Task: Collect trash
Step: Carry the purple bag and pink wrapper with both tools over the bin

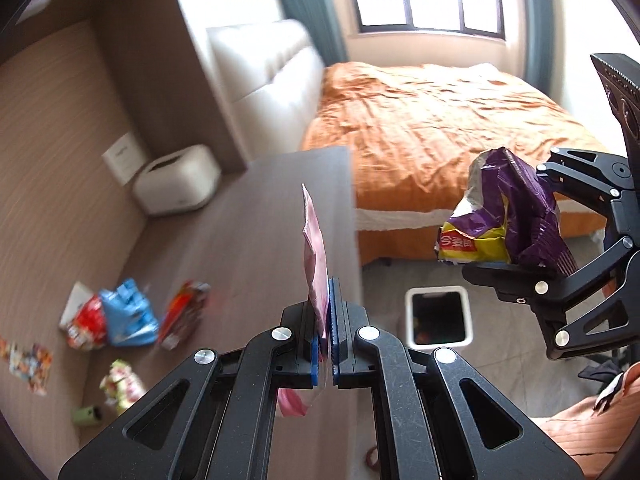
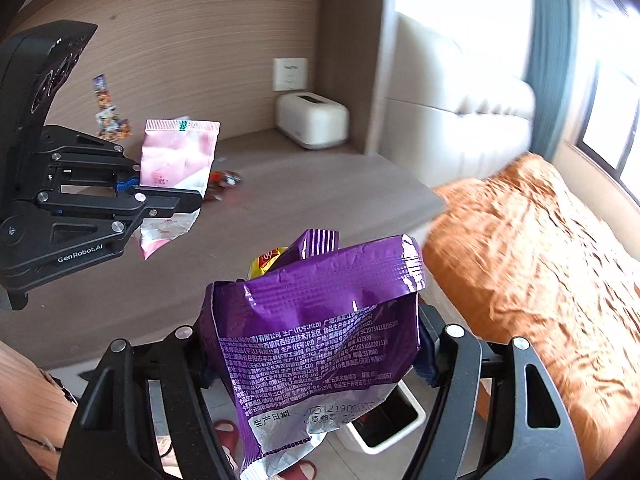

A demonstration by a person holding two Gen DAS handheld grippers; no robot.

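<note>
Left gripper fingers clamped on pink wrapper, right gripper fingers clamped on purple chip bag, white bin on floor below

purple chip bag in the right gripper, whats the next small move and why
Probably carry the right gripper forward and down until the purple chip bag hangs over the white bin, then open. The bag is clamped and off the desk, and the bin stands open on the floor below, beside the desk edge. The left gripper, shut on the pink packet, could follow.
</note>
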